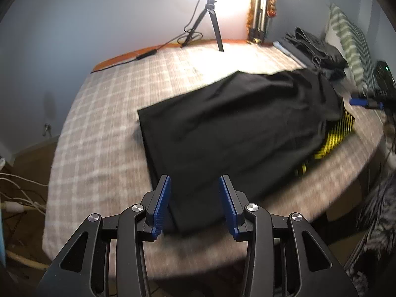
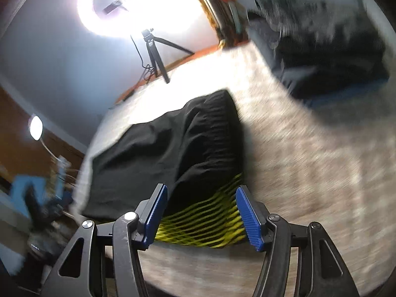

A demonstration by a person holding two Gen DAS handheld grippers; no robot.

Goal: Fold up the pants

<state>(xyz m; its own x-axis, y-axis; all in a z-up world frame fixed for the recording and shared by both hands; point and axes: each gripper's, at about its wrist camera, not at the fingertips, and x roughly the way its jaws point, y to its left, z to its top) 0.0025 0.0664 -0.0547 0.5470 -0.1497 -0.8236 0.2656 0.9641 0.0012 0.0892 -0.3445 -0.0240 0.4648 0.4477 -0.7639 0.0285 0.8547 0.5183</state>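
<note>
Black pants (image 1: 235,123) lie folded lengthwise on a checked bedspread (image 1: 111,113), with a yellow-striped part (image 1: 331,141) showing at their right end. My left gripper (image 1: 194,180) is open just above the near left corner of the pants, its blue pads on either side of the cloth edge and not pressing it. In the right wrist view, the pants (image 2: 173,148) stretch away to the left. My right gripper (image 2: 201,188) is open above the yellow-striped end (image 2: 205,225), with nothing pinched. This view is blurred.
A ring light on a small tripod (image 1: 210,19) stands at the far edge of the bed, with its cable trailing left. A pile of dark clothes (image 1: 314,47) and a striped pillow (image 1: 351,44) lie at the back right. Cables (image 1: 19,193) lie on the floor left of the bed.
</note>
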